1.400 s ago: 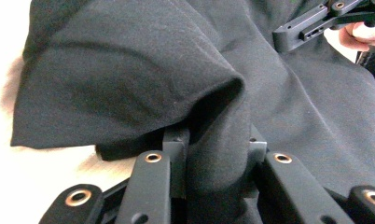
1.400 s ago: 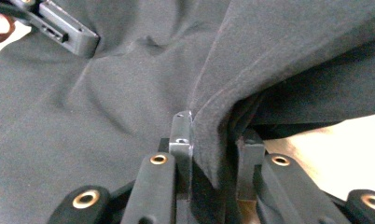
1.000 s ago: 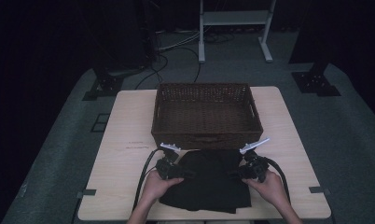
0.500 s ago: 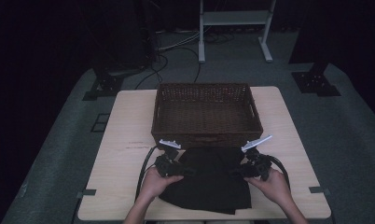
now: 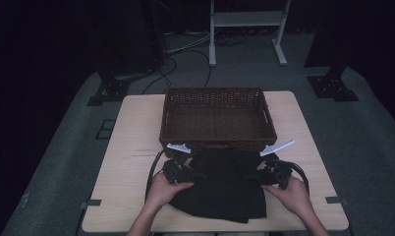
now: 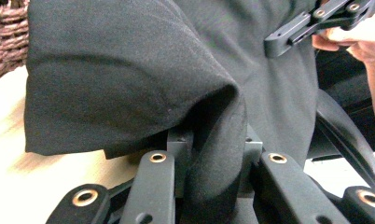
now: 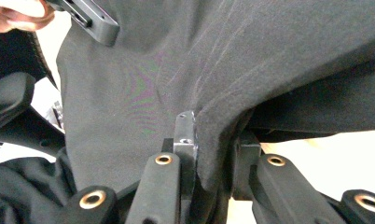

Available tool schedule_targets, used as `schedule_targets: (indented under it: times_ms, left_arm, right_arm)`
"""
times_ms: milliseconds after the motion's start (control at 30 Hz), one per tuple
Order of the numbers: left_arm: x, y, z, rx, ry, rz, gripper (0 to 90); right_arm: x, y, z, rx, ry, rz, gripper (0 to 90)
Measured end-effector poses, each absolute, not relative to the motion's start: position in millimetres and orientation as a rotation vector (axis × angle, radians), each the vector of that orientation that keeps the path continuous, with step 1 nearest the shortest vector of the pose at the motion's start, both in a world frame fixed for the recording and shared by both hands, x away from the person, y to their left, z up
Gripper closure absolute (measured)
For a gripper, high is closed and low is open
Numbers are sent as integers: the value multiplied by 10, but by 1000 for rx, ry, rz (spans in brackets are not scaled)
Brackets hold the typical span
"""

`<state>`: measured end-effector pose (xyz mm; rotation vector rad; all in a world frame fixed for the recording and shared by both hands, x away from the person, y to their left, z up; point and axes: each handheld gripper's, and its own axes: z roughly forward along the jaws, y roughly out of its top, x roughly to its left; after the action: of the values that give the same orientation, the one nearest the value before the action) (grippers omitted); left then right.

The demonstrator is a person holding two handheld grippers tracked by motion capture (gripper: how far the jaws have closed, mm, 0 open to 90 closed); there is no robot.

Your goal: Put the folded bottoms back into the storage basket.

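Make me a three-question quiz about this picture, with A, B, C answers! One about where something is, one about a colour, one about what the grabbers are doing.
1. Where is the basket?
A. On the floor
B. On the table, beyond the cloth
C. In the person's lap

2. What colour is the cloth?
A. Black
B. Yellow
C. White

3. What are the left gripper and right gripper doing?
A. Both open above the basket
B. One holds a cup
C. Both shut on the cloth

Answers: 1 B, the basket stands at the table's far side; 2 A, the cloth looks black in all views; 3 C, each gripper view shows cloth pinched between the jaws.
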<state>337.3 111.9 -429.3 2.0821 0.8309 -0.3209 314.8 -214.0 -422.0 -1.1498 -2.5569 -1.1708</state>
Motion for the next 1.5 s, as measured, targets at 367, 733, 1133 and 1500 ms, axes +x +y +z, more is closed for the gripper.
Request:
schedule_targets:
  times_ms: [367, 733, 1133, 1500]
  left_arm:
    - [3328, 1114, -3995, 2097, 788, -284, 738]
    - [3311, 1135, -3696, 2106, 748, -232, 738]
    - [3377, 1154, -3443, 2112, 735, -201, 738]
    - [3529, 1192, -3240, 2106, 741, -183, 738]
  right_arm:
    - [3078, -2182, -3985, -1135, -2572, -1235, 762]
    - [3038, -2168, -3696, -1108, -2607, -1288, 762]
    - [3072, -2140, -3427, -1085, -2646, -1324, 762]
    - [3227, -2126, -3203, -1073, -2649, -1361, 763]
